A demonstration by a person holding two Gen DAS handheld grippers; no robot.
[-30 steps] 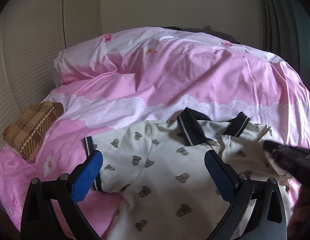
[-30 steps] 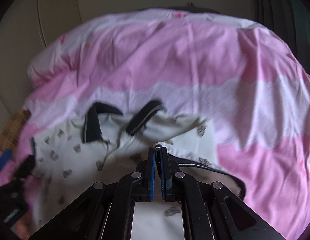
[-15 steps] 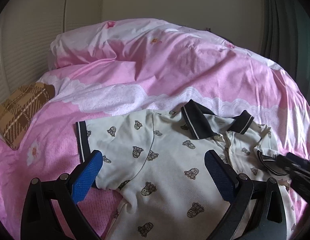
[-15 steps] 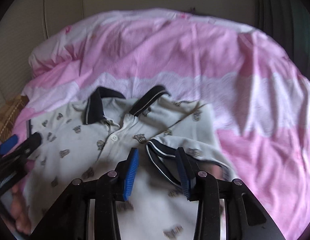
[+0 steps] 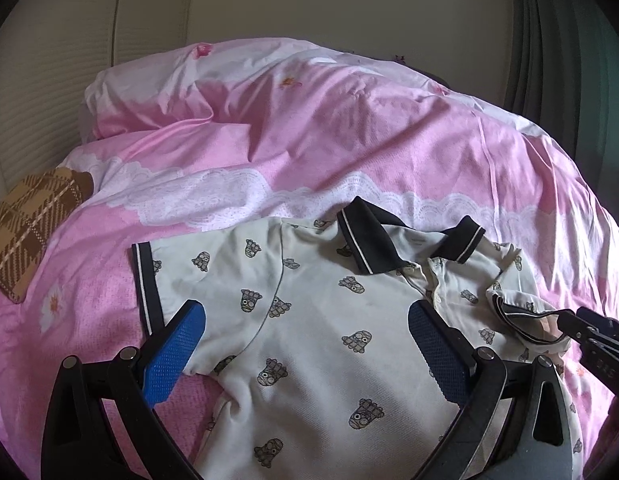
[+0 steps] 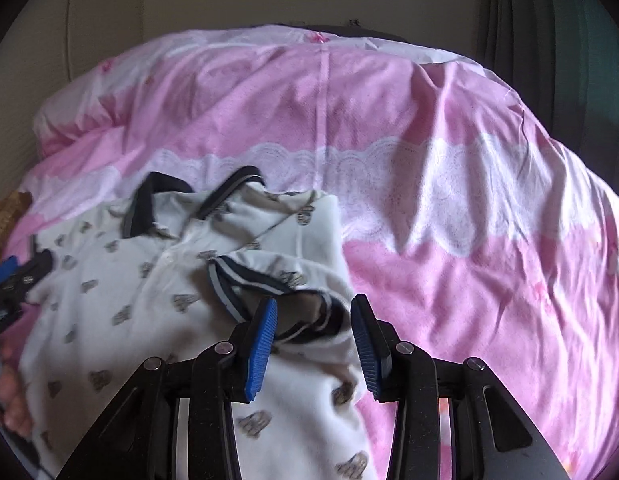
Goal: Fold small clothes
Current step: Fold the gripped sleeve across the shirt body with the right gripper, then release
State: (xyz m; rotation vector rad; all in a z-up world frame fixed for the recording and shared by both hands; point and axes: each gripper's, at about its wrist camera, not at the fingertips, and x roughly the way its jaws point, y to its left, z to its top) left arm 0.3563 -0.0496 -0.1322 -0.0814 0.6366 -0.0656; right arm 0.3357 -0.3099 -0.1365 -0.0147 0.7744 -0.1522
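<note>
Right wrist view: the right tool (image 6: 313,334) has just been closing but its pads stand clear, astride the folded-in sleeve cuff (image 6: 269,284) of the polo shirt (image 5: 321,320) lying collar-away on the bed (image 6: 449,220). Left tool (image 5: 305,354) gapes empty nearer the flat sleeve (image 5: 173,264).

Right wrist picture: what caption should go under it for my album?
Right gripper open around the folded-in sleeve of a small printed shirt on a pink bed cover.
</note>
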